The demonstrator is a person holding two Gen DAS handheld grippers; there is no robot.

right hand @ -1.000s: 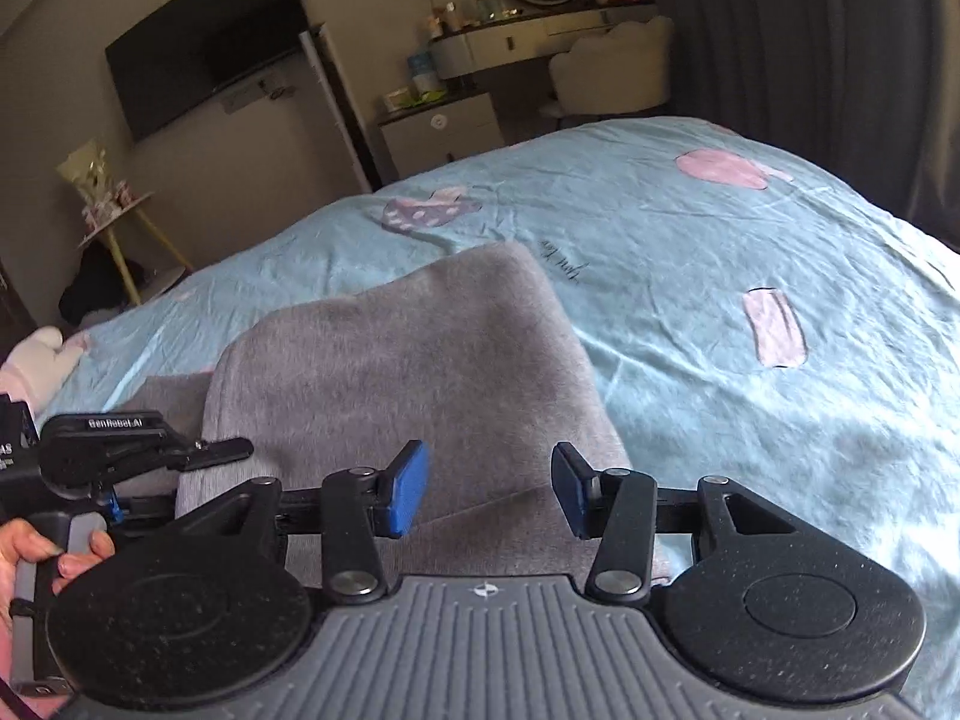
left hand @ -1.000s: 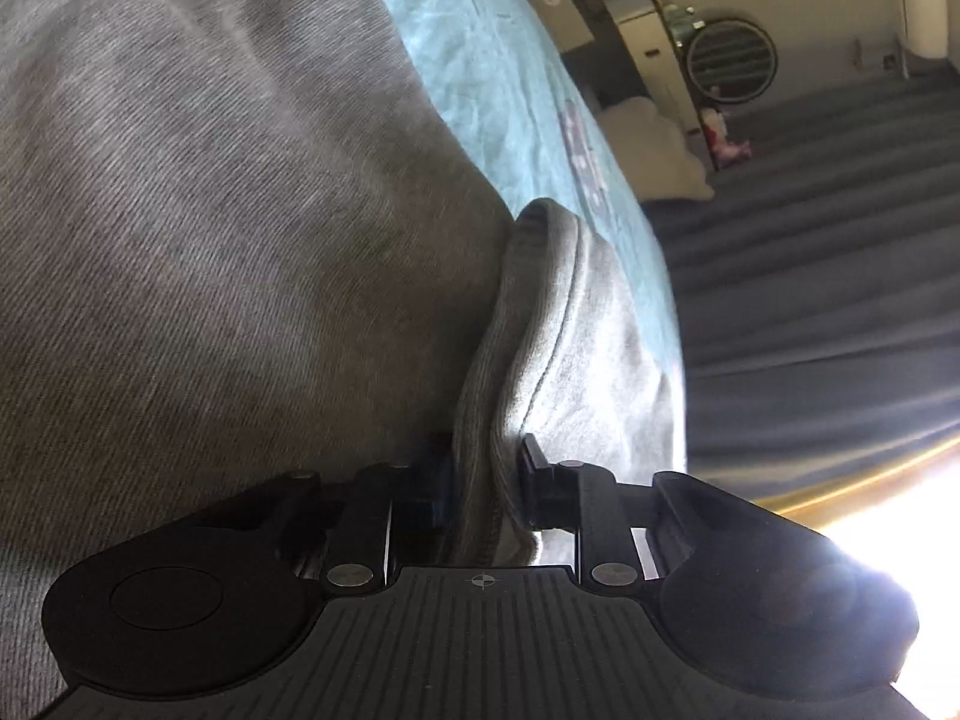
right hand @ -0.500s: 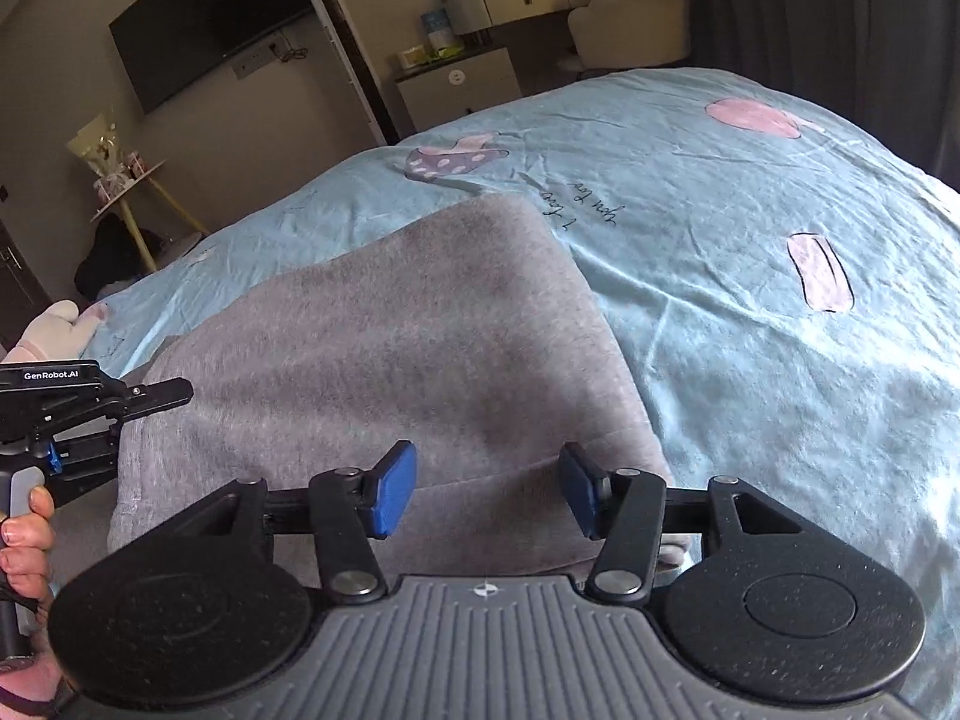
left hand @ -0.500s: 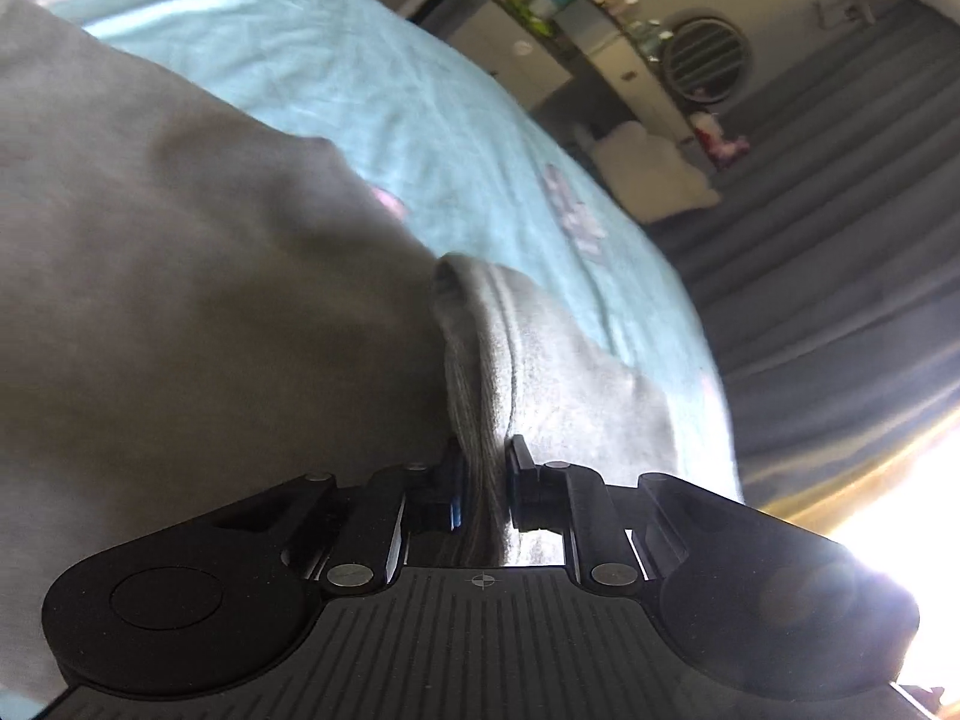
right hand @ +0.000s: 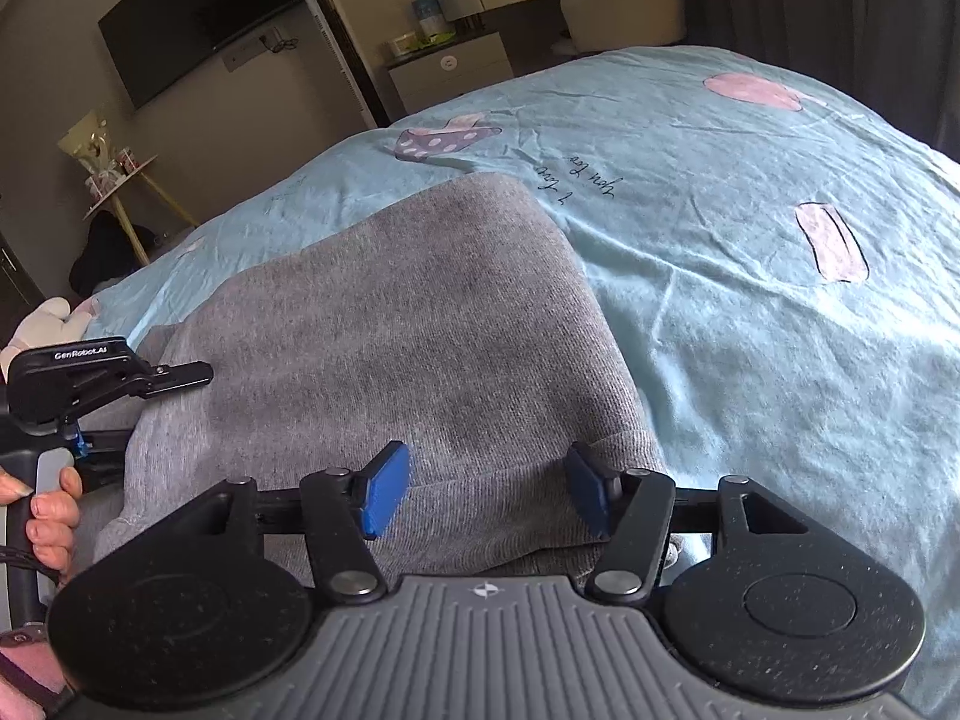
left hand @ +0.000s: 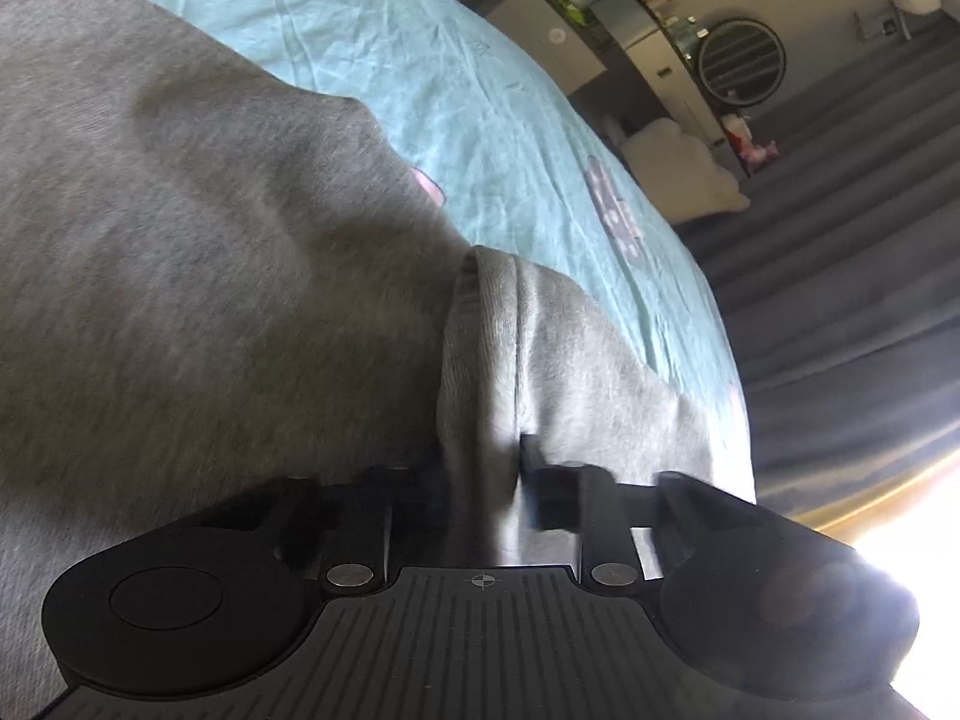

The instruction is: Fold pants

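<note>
Grey knit pants (right hand: 408, 330) lie folded on a light blue bed sheet (right hand: 750, 300). In the left wrist view the pants (left hand: 210, 240) fill the left side, and a ribbed band (left hand: 480, 324) of them runs up from between the fingers. My left gripper (left hand: 486, 462) is shut on that band; its jaws are easing open a little with the cloth still pinched. It also shows at the left edge of the right wrist view, left gripper (right hand: 180, 373), held by a hand (right hand: 48, 510). My right gripper (right hand: 487, 480) hovers over the pants' near hem, its jaws opening, blue pads (right hand: 387, 495) apart with nothing gripped.
Beyond the bed stand a wall TV (right hand: 204, 18), a white dresser (right hand: 474, 60), a pale chair (right hand: 624, 0) and a small side table (right hand: 120, 180). Dark curtains (left hand: 840, 300) and a round mirror (left hand: 741, 60) lie to the right. A soft toy (right hand: 42, 324) rests at the bed's left edge.
The left gripper has lifted and tilted with the ribbed band in it, so more of the bed shows. The right gripper's blue pads have spread wider apart over the hem.
</note>
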